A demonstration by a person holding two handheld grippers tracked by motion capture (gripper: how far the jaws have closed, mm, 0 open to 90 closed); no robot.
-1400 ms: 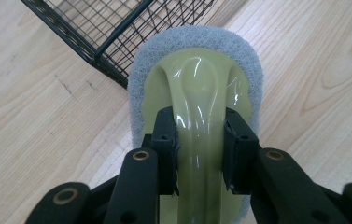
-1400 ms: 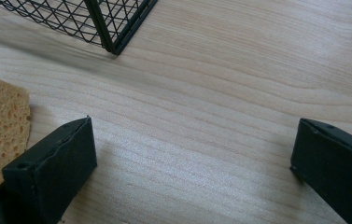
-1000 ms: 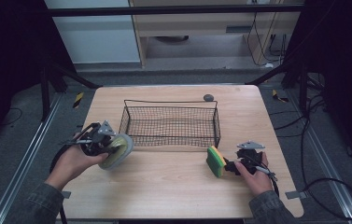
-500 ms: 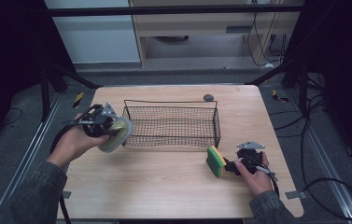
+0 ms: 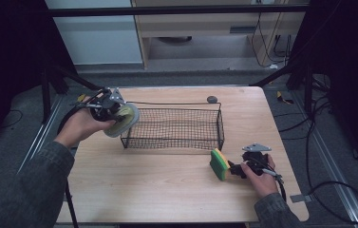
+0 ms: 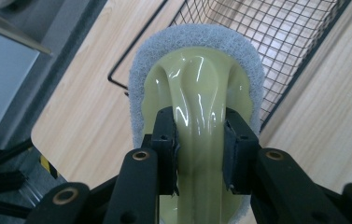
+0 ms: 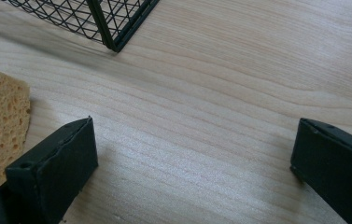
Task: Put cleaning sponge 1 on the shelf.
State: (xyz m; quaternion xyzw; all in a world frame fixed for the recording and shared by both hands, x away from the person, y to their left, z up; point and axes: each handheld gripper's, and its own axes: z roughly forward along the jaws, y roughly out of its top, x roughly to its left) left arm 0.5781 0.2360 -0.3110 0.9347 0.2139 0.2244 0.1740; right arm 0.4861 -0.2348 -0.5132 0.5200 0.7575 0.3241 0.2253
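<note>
Worktop (image 5: 167,190): pale wood; wide bare stretch along the 6 o'clock edge and between the two hands.
Basket (image 5: 220,126): black wire, sits at the middle toward 12 o'clock; its rim stands up from the wood, open at the top.
Left tongs (image 5: 119,116): in the high view held above the worktop at about 9 o'clock, at the basket's left end; closed tight on the scrubber's handle.
Scrubber (image 6: 197,100): pale yellow-green glossy handle with a grey scouring pad around it; in the left gripper view the two black pads (image 6: 166,140) press its narrow neck from both sides, and its head hangs over the basket's corner wire.
Right tongs (image 7: 192,161): spread wide, nothing between them but bare wood; low over the worktop at about 4 o'clock.
Sponge (image 5: 219,164): yellow with a green face, on edge on the worktop just beside the right tongs, near the basket's right front corner; in the right gripper view it lies outside one jaw, not gripped.
Small dark thing (image 5: 211,99): on the worktop behind the basket, near the 12 o'clock edge.
</note>
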